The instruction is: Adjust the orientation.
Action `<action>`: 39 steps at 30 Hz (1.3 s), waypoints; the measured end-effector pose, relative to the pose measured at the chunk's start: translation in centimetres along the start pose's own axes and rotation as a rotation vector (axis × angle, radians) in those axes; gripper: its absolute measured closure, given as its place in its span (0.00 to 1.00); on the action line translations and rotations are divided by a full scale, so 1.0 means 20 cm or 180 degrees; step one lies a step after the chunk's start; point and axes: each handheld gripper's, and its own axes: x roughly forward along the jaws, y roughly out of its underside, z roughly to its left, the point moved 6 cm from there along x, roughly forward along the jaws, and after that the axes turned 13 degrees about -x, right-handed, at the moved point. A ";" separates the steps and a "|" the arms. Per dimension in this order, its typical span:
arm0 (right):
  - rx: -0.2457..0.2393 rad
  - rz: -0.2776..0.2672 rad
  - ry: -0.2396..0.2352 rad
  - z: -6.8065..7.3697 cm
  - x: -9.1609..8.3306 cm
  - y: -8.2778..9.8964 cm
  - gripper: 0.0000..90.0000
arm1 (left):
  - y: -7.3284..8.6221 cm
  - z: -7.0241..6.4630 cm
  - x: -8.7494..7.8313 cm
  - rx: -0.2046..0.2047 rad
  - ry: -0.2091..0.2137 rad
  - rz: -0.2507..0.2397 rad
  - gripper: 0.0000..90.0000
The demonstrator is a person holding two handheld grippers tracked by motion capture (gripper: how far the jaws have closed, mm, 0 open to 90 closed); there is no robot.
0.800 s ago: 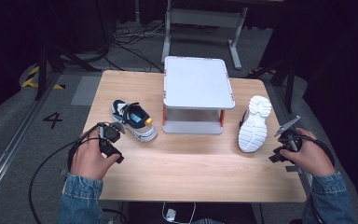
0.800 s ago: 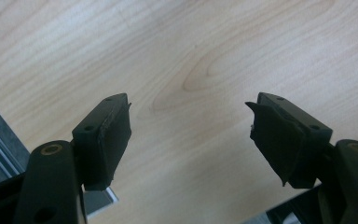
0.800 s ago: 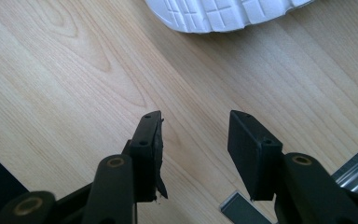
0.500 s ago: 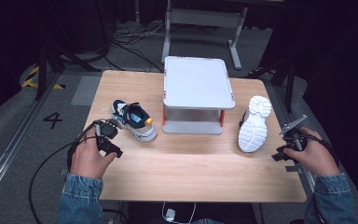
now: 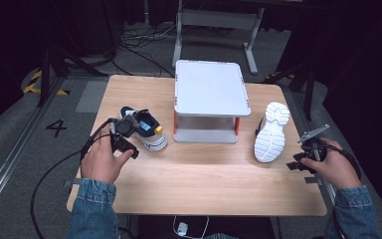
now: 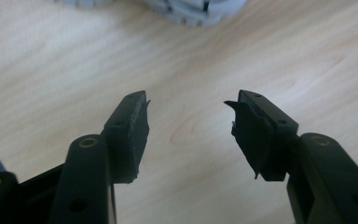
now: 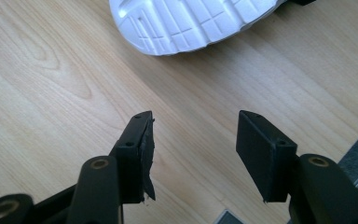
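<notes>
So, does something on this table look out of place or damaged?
Yes. The right shoe lies tipped over with its white sole showing, while the left shoe stands upright. In the left gripper view, one rubber pad looks torn and is peeling off.

A wooden table (image 5: 204, 184) stands on a grey floor (image 5: 40, 144). A painted 4 (image 5: 56, 128) and black cables (image 5: 139, 42) lie there.

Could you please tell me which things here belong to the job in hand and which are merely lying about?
In the job:
- white sneaker with blue lining, upright
- white sneaker lying sole-up
- white two-tier rack

Lying about:
- cables on the floor
- grey metal stand
</notes>
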 end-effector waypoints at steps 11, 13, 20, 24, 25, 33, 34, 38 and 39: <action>-0.0097 -0.0064 0.0017 0.02 -0.02 0.01 0.52 | -0.20 -0.11 -0.07 0.0129 0.0252 -0.0356 0.52; -0.0114 -0.0083 0.0017 0.02 -0.02 0.01 0.53 | -0.23 -0.15 -0.09 0.0222 0.0291 -0.0364 0.52; -0.0096 -0.0143 0.0019 0.03 -0.04 0.03 0.53 | -0.43 -0.16 -0.02 0.0409 0.0153 -0.0741 0.49; -0.0095 -0.0147 -0.0006 0.02 -0.02 0.03 0.52 | -0.47 -0.17 0.07 0.0331 0.0392 -0.0639 0.49; -0.0102 -0.0146 -0.0009 0.02 -0.02 0.03 0.52 | -0.48 -0.17 0.09 0.0287 0.0422 -0.0603 0.48; -0.0153 -0.0208 -0.0025 0.03 -0.01 0.00 0.52 | -0.44 -0.18 0.31 0.0251 0.0497 -0.0262 0.50; -0.0160 -0.0198 -0.0017 0.03 -0.01 0.00 0.52 | -0.44 -0.17 0.33 0.0262 0.0528 -0.0223 0.52; -0.0196 -0.0186 -0.0057 0.05 0.01 0.01 0.52 | -0.44 -0.17 0.36 0.0409 0.0512 -0.0205 0.57; -0.0195 -0.0191 -0.0061 0.05 0.01 0.01 0.52 | -0.44 -0.17 0.36 0.0401 0.0522 -0.0214 0.58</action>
